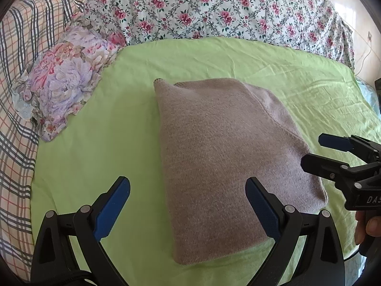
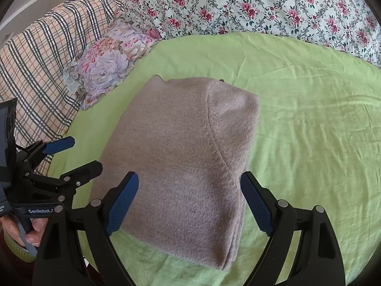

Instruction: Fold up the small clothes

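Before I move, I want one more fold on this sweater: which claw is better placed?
Probably right. The right claw is open and centred over the sweater's near edge; the left claw, also open, sits toward its left side.

Folded taupe knit sweater [image 1: 228,157] lying flat on a green sheet [image 1: 100,143]. The left gripper [image 1: 188,205] is held above the sweater's near edge, jaws spread wide, holding nothing. The right gripper [image 1: 312,151] enters from the right, jaws parted. A floral pillow [image 1: 64,81], a plaid blanket [image 1: 16,109] and a flowered quilt [image 1: 214,7] border the sheet.
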The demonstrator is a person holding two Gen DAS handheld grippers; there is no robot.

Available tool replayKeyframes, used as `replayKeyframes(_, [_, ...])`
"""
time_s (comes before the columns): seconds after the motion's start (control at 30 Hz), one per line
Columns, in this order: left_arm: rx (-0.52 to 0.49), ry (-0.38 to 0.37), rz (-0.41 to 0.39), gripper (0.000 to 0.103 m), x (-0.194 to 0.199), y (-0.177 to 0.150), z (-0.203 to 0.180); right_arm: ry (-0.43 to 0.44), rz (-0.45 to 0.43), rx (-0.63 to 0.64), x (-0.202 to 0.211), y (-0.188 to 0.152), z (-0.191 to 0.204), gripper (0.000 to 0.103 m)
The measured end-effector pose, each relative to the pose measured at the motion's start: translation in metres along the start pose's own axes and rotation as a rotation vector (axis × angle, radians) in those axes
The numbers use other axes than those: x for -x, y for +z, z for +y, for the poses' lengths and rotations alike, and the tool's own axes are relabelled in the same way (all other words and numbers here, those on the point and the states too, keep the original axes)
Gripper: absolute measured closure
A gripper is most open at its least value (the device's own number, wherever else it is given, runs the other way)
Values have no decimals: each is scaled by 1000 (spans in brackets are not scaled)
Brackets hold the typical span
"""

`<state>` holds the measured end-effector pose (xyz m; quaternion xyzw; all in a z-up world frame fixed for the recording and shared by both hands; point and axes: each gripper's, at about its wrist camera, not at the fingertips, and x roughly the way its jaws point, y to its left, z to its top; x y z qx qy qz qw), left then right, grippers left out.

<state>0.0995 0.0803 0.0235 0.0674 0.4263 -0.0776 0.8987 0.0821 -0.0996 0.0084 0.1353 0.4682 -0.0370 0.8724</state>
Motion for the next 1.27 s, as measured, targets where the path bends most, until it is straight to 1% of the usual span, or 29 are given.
replayKeyframes(0.17, [-4, 12, -2, 5, -2, 2, -1, 3, 3, 6, -2, 0, 3, 15])
replayKeyframes(0.47, [-3, 5, 8, 5, -6, 5, -3, 3, -3, 3, 0, 2, 1, 15])
replayKeyframes(0.77, [3, 25, 1, 5, -6, 9, -3, 5, -14, 1, 2, 3, 0, 15])
replayKeyframes(0.93, [0, 35, -1, 5, -5, 7, -4, 2, -4, -9, -5, 4, -4, 15])
replayKeyframes(1.03, [-6, 45, -22, 5, -1, 4, -6, 1, -3, -9, -6, 4, -5, 15])
replayKeyframes(1.1, [-2, 43, -13, 5, -4, 3, -5, -15, 0, -11, -6, 4, -4, 15])
replayKeyframes(1.2, [6, 52, -17, 5, -4, 2, -3, -20, -7, -11, -6, 3, -5, 15])
replayKeyframes(1.27, [18, 41, -16, 5, -4, 3, 0, -16, -20, -23, -4, 1, -11, 15])
